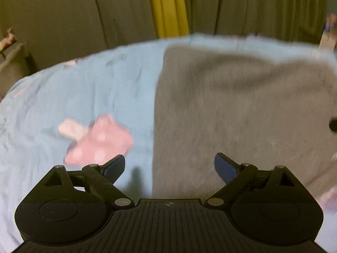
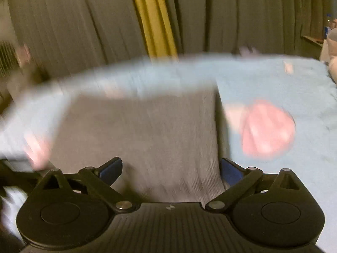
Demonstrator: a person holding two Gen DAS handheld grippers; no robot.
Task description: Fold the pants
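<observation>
Grey pants [image 1: 242, 109] lie flat in a folded rectangle on a light blue bedsheet [image 1: 84, 88]. My left gripper [image 1: 169, 168] hovers over their near left edge, its blue pads wide apart and nothing between them. In the right wrist view the same grey pants [image 2: 147, 137] spread out ahead, and my right gripper [image 2: 170, 171] stands open above their near right edge, holding nothing. Both views are blurred by motion.
Pink printed shapes mark the sheet [image 2: 273, 80]: one pink print [image 1: 99, 141] left of the pants, another pink print [image 2: 267, 128] to their right. Grey curtains [image 1: 63, 10] with a yellow strip [image 1: 168, 6] hang behind the bed. A dark object [image 1: 333, 124] shows at the right edge.
</observation>
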